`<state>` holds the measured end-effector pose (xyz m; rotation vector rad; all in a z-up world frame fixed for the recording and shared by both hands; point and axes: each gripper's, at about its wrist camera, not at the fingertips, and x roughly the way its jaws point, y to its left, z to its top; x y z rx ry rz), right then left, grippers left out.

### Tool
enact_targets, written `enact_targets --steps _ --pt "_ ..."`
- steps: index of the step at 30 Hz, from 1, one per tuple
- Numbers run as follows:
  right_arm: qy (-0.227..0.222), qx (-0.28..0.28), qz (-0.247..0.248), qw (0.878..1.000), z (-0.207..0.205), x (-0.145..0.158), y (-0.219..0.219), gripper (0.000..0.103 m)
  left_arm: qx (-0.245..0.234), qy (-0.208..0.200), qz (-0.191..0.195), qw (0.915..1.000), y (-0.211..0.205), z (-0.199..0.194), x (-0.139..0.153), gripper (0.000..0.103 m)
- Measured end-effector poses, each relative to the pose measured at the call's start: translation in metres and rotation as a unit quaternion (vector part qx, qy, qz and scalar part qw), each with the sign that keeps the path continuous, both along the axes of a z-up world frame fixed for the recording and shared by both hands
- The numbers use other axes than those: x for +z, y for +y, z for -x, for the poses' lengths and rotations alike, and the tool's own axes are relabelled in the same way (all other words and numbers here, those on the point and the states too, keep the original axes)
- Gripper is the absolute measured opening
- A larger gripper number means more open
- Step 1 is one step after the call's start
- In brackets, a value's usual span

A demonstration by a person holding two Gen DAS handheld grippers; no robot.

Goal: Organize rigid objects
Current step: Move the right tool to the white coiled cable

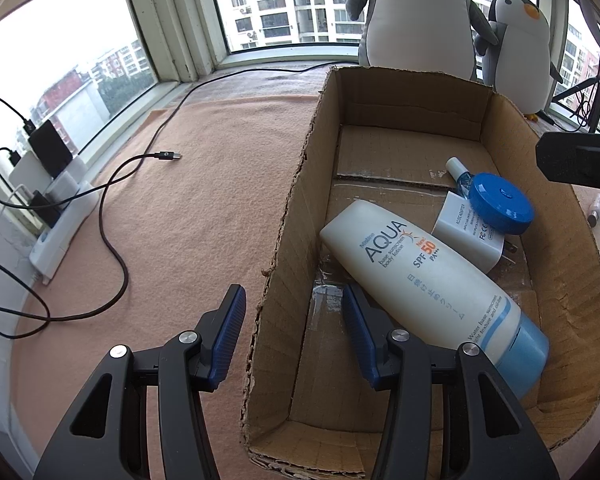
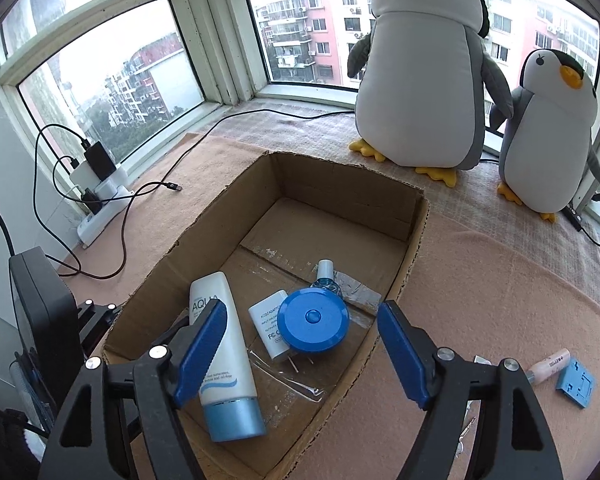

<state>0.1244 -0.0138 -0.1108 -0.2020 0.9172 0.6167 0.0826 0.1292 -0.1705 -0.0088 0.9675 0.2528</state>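
Right gripper (image 2: 300,356) hangs over the cardboard box (image 2: 416,240), jaws wide, holding nothing. Directly below, the blue round case (image 2: 313,319) rests on the white adapter (image 2: 269,326), beside the sunscreen bottle (image 2: 224,354).

Left gripper (image 1: 292,332) straddles the box's left wall, narrowly parted, not visibly pinching it.

Risk: the case looks unsteady; withdrawing may clip the right wall. Open cloth lies rightward, where a small tube (image 2: 550,364) waits.

Two plush penguins (image 2: 424,80) by the window, a white power strip (image 2: 100,204), a loose black cable (image 2: 156,188) on peach cloth (image 1: 204,208)
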Motion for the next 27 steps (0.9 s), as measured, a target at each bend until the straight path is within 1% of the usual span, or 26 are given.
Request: enact_targets --steps 7,14,16,22,24,27 --pt "-0.003 -0.026 -0.012 1.0 -0.001 0.013 -0.04 0.074 0.0 0.0 0.0 1.0 0.0 0.0 0.0 0.049" --pt "-0.006 -0.082 -0.01 0.997 0.007 0.026 -0.11 0.074 0.0 0.0 0.0 1.0 0.0 0.0 0.0 0.049" --pt "-0.005 -0.103 -0.004 0.995 0.01 0.025 -0.128 0.074 0.0 0.0 -0.001 1.0 0.0 0.0 0.0 0.049" --pt "0.022 -0.155 0.007 0.988 0.007 0.01 -0.174 0.074 -0.002 0.001 -0.004 1.0 0.0 -0.001 0.0 0.049" --pt "0.034 -0.166 0.001 0.985 0.005 0.005 -0.182 0.074 -0.003 0.001 -0.005 1.0 0.001 -0.001 0.0 0.049" --pt "0.05 -0.169 -0.01 0.984 0.0 -0.002 -0.186 0.074 -0.003 0.001 -0.005 1.0 0.001 -0.001 0.0 0.049"
